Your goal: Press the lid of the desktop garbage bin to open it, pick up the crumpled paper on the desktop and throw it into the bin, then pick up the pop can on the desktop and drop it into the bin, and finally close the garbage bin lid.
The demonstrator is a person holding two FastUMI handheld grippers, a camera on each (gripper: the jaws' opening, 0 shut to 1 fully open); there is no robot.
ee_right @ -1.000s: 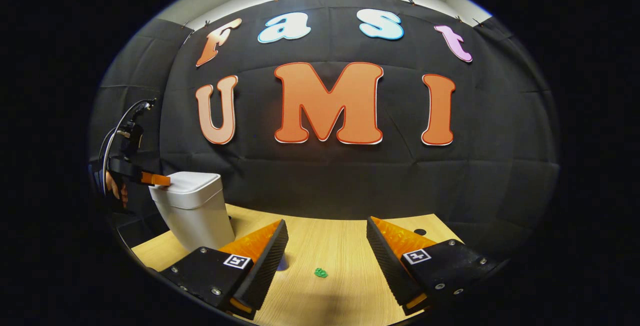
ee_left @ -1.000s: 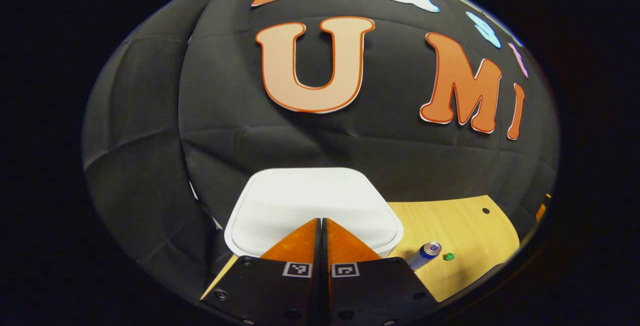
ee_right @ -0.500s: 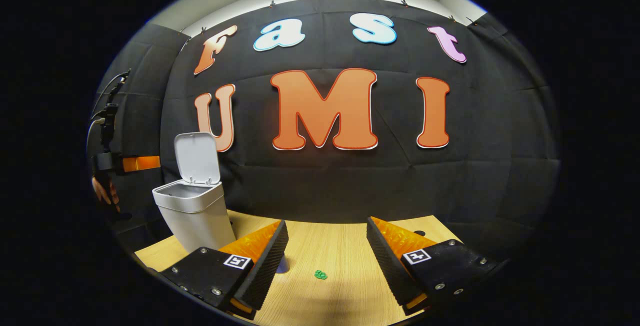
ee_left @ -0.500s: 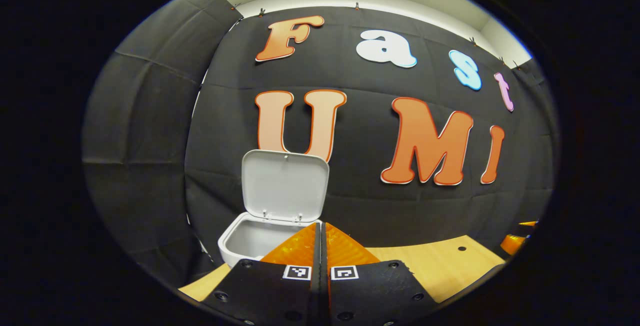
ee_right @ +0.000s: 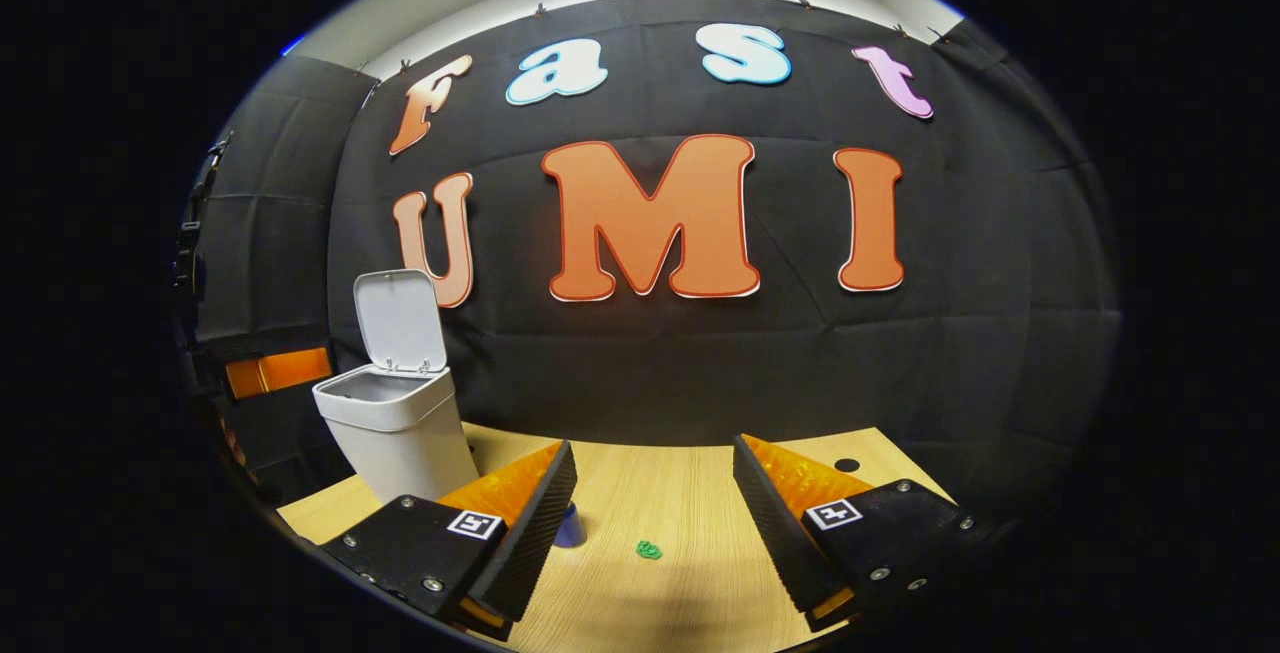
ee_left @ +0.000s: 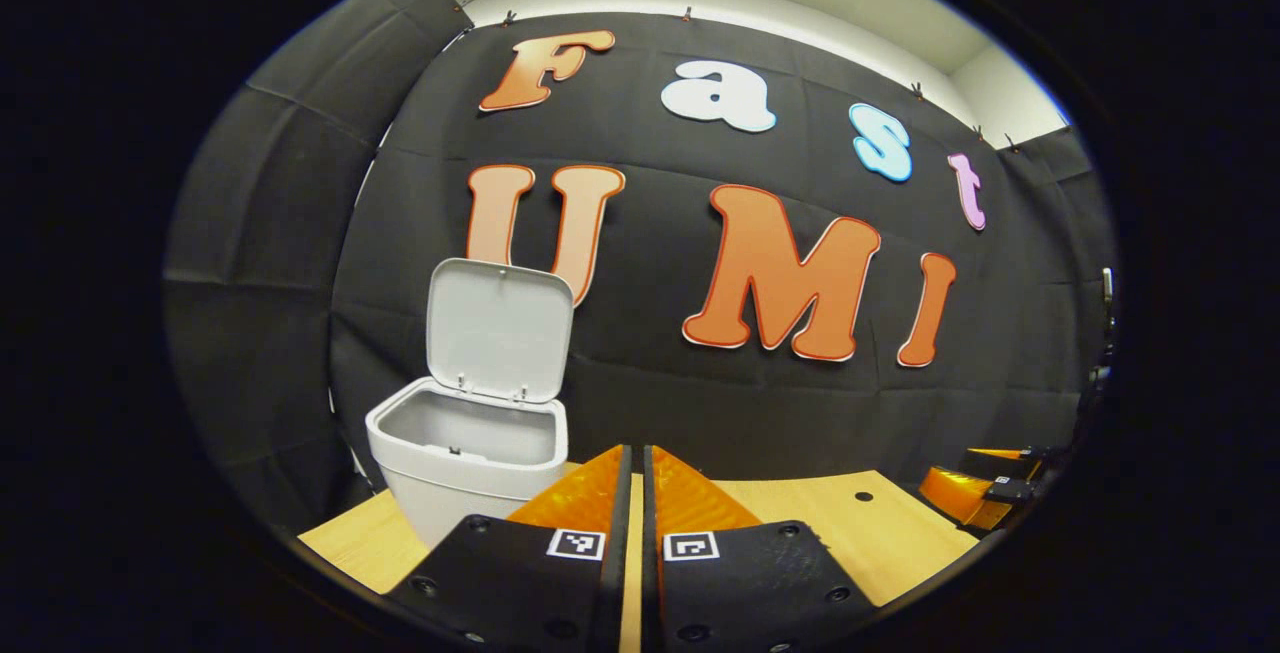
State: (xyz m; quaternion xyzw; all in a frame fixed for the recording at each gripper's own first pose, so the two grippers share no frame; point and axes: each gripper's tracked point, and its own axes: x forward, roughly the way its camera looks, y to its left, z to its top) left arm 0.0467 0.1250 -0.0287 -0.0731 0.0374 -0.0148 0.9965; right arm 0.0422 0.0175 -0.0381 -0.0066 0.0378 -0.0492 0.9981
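Observation:
The white desktop bin [ee_left: 440, 478] stands at the table's left end with its lid [ee_left: 498, 331] hinged up and its inside bare. My left gripper [ee_left: 634, 463] is shut with nothing in it, back from the bin and just right of it. In the right gripper view the bin [ee_right: 400, 433] and raised lid [ee_right: 400, 321] sit at left, with the left gripper [ee_right: 278, 371] beyond them. My right gripper [ee_right: 655, 458] hangs open over the table. The small green crumpled paper [ee_right: 648, 550] lies between its fingers. The pop can [ee_right: 570, 527] peeks out behind one finger.
The light wooden table [ee_right: 690, 583] runs to the black cloth wall at the back. A small dark hole [ee_right: 846, 465] marks its far right part. The right gripper [ee_left: 985, 491] appears at the right edge of the left gripper view.
The bin lid has sprung from closed to fully raised. My left gripper has lifted off the lid and drawn back from the bin. The right gripper has barely moved.

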